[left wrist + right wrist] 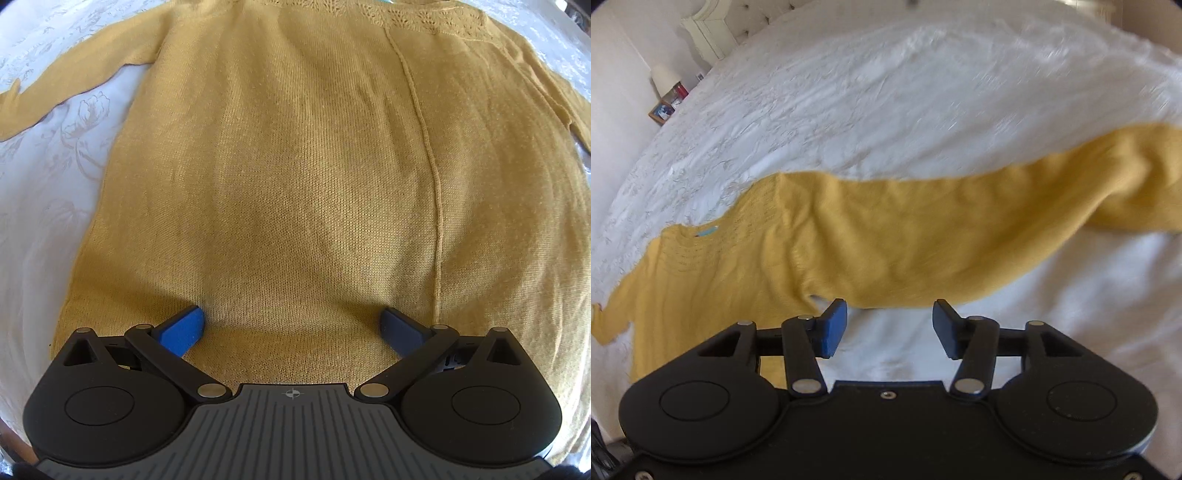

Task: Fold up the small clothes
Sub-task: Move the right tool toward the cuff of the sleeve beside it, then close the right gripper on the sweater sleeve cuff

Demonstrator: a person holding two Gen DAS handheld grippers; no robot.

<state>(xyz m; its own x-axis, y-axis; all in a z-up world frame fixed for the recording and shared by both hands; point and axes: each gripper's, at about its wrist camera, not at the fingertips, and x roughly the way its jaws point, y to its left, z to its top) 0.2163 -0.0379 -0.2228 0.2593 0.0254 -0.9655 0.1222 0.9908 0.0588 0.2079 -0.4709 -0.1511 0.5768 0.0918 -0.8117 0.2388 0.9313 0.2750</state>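
White bedspread (923,92) under yellow sweater (295,166); bedside clutter (670,99) blurry.

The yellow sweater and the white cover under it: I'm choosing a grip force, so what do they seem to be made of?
The yellow sweater looks like a fine matte knit, perhaps wool or cotton: rows of small stitches and an openwork band near the neck show. The white cover looks like thin woven cloth with a slight sheen and a tone-on-tone flower pattern; its fibre cannot be told.
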